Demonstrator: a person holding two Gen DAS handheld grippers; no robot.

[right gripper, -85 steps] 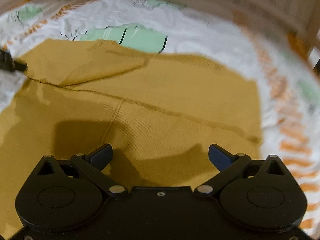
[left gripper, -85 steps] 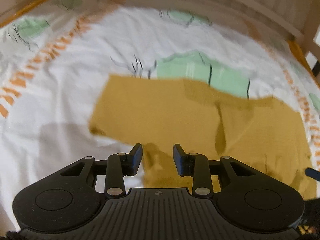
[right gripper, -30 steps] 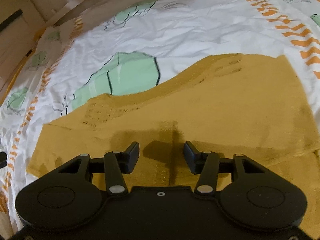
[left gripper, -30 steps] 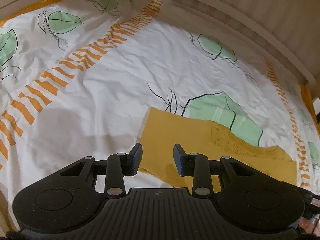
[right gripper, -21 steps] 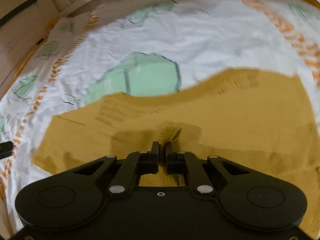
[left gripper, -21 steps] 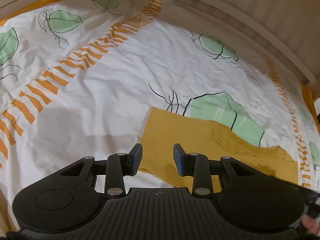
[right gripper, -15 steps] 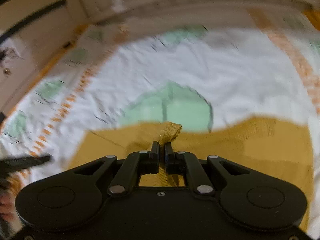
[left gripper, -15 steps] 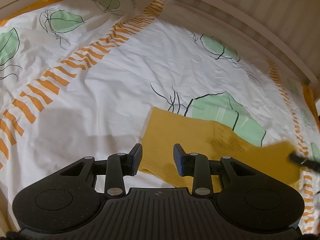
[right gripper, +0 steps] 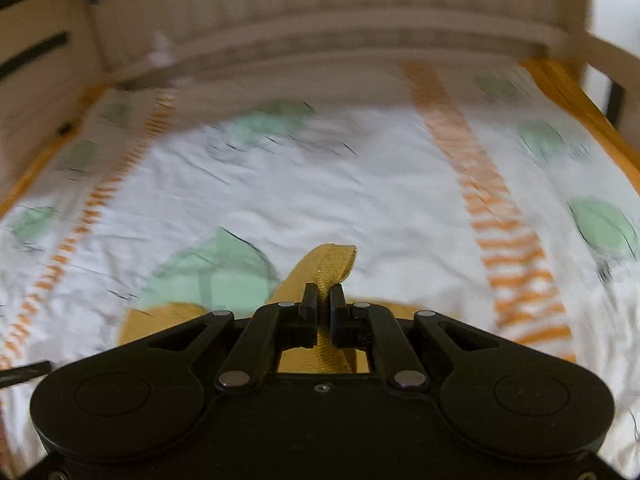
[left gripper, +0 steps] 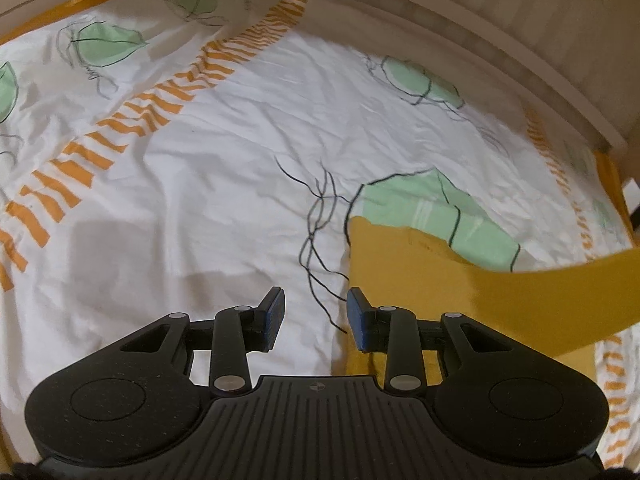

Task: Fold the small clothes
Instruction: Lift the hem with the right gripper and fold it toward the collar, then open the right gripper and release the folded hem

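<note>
A mustard-yellow knit garment (left gripper: pixel 400 264) lies on the white bedsheet at the right of the left wrist view, and a raised band of it (left gripper: pixel 560 300) hangs across the right side. My left gripper (left gripper: pixel 316 312) hovers open above bare sheet just left of the garment's edge, nothing between its fingers. In the right wrist view my right gripper (right gripper: pixel 324 300) is shut on a pinched fold of the garment (right gripper: pixel 332 264), which sticks up past the fingertips; more of the cloth (right gripper: pixel 160 320) trails below at the left.
The bedsheet (left gripper: pixel 224 184) is white with green leaf prints and orange striped bands. A pale wooden bed frame (right gripper: pixel 320 48) curves round the far side. A dark tip of the other gripper (right gripper: pixel 24 372) shows at the left edge of the right wrist view.
My right gripper closed on a fold of the yellow garment and lifted it off the sheet. In the left wrist view the cloth has slid right and a raised band has appeared.
</note>
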